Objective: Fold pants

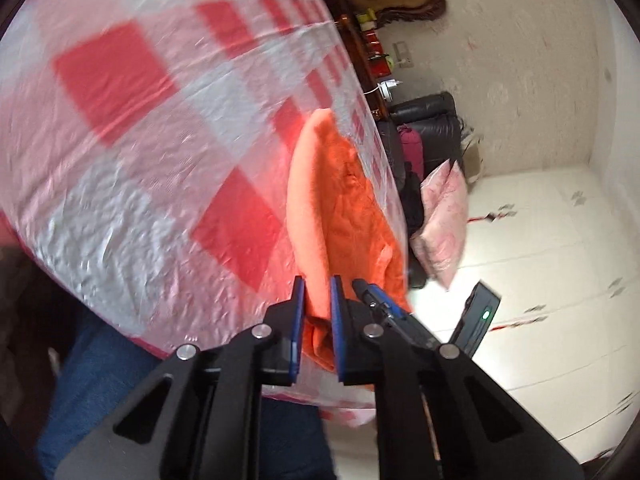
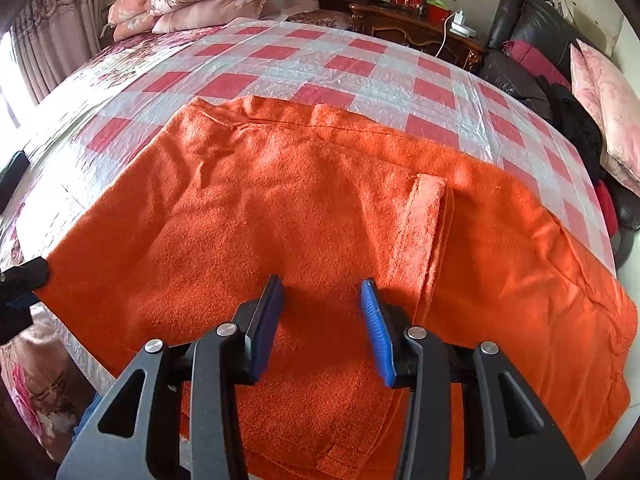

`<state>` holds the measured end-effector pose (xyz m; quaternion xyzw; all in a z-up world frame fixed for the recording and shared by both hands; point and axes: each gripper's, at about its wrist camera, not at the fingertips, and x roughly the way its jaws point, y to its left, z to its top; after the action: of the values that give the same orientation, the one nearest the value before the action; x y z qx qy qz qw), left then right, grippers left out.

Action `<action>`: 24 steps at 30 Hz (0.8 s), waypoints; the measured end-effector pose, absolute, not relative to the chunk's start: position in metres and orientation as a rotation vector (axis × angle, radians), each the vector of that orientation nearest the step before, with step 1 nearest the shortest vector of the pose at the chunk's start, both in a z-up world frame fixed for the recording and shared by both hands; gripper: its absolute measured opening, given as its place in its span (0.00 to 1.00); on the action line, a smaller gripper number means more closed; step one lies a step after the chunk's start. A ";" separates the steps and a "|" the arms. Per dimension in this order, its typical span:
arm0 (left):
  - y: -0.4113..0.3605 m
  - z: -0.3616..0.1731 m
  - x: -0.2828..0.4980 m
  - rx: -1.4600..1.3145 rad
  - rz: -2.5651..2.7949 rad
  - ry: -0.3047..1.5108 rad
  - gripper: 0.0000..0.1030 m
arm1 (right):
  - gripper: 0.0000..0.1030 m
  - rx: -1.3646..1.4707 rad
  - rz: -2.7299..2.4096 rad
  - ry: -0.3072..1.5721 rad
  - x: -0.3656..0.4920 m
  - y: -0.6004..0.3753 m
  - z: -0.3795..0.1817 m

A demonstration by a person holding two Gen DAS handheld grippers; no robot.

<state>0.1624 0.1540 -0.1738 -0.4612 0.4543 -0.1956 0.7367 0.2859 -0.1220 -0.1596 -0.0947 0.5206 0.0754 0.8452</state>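
Observation:
Orange fleece pants [image 2: 304, 208] lie spread flat across a bed covered with red-and-white checked plastic sheet [image 2: 360, 68]. One piece of the cloth is folded over near the middle right. My right gripper [image 2: 322, 292] hovers just above the near part of the pants, open and empty. In the left wrist view my left gripper [image 1: 318, 292] is shut on the near-left edge of the pants [image 1: 340, 200]. The left gripper also shows at the left edge of the right wrist view [image 2: 20, 280], at the pants' corner. The right gripper's fingers [image 1: 380, 300] show close beside the left gripper.
Pillows [image 2: 192, 0] are stacked at the head of the bed. A wooden nightstand [image 2: 420, 28] with small items, a dark leather sofa [image 2: 532, 28] and a pink cushion [image 2: 608, 104] stand to the right. White tiled floor [image 1: 540, 260] lies beside the bed.

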 end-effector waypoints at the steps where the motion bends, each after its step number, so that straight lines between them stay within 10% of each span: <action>1: 0.149 -0.163 0.163 -0.943 -0.411 0.985 0.11 | 0.42 -0.190 0.163 1.119 0.289 -0.123 -0.158; 6: 0.131 -0.130 0.167 -0.755 -0.387 0.952 0.10 | 0.44 -0.188 0.371 1.094 0.275 -0.095 -0.128; 10: 0.129 -0.127 0.180 -0.796 -0.401 0.980 0.10 | 0.81 -0.372 0.567 0.968 0.231 -0.052 -0.108; 15: 0.131 -0.130 0.191 -0.913 -0.423 1.028 0.10 | 0.84 -0.499 0.543 0.825 0.204 -0.030 -0.121; 19: 0.130 -0.131 0.196 -0.979 -0.433 1.042 0.10 | 0.13 -0.454 0.484 0.882 0.216 -0.027 -0.144; 21: 0.130 -0.133 0.194 -0.992 -0.424 1.040 0.13 | 0.11 -0.389 0.487 0.898 0.220 -0.033 -0.145; 24: 0.139 -0.141 0.185 -1.025 -0.367 1.025 0.67 | 0.10 -0.380 0.490 0.906 0.222 -0.035 -0.146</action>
<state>0.1855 0.1393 -0.1410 -0.4660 0.4660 -0.1669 0.7334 0.2219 -0.0350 -0.1459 -0.1805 0.4308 0.2327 0.8531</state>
